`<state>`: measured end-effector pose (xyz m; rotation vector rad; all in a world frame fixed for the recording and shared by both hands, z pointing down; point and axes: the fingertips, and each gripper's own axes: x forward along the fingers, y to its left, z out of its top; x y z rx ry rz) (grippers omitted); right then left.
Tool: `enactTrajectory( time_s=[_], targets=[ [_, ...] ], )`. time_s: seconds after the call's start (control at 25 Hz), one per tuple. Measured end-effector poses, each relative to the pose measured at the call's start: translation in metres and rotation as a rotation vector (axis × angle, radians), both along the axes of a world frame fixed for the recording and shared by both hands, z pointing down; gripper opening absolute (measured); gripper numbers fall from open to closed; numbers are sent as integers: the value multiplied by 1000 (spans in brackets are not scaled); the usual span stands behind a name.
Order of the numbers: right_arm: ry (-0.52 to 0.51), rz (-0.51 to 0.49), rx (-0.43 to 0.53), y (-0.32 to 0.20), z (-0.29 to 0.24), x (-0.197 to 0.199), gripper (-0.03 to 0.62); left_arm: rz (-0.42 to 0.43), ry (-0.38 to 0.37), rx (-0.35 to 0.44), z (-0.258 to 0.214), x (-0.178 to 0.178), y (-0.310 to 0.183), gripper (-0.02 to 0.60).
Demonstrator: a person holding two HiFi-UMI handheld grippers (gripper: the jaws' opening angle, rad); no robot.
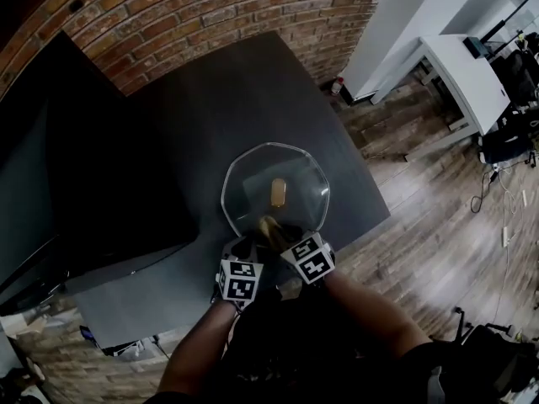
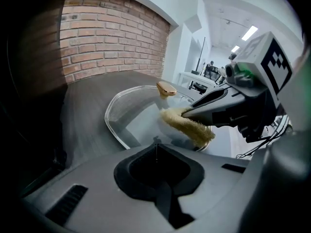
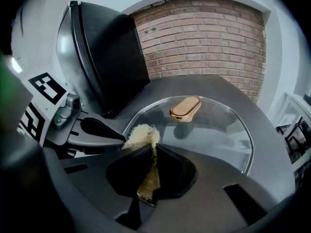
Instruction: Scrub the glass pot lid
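Note:
An eight-sided glass pot lid (image 1: 253,175) with a gold knob (image 1: 278,192) lies flat on the dark table (image 1: 210,108). My right gripper (image 3: 153,147) is shut on a tan loofah scrubber (image 3: 141,135), whose tuft rests on the lid's near rim (image 3: 131,123). In the left gripper view that scrubber (image 2: 187,125) lies over the glass (image 2: 131,115). My left gripper (image 2: 155,147) is shut, its tip right at the lid's near rim; nothing shows between its jaws. In the head view both grippers, left (image 1: 248,247) and right (image 1: 274,230), sit side by side at the lid's near edge.
A big black screen (image 1: 93,167) stands left of the lid, close to its rim (image 3: 107,57). Behind the table is a brick wall (image 1: 168,15). The table's right edge drops to a wooden floor (image 1: 421,217); a white desk (image 1: 463,66) stands beyond.

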<state>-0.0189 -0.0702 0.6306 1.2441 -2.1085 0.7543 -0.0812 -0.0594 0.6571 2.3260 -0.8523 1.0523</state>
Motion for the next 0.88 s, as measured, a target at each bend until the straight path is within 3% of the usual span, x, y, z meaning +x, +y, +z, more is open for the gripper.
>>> enactTrajectory(
  time_s=[0.4, 0.88],
  targets=[
    [-34, -99, -14, -4, 0, 17, 34, -60, -62, -22, 2, 2, -2, 38],
    [-25, -82, -14, -17, -1, 75, 34, -106, -98, -26, 4, 4, -3, 38]
  ],
)
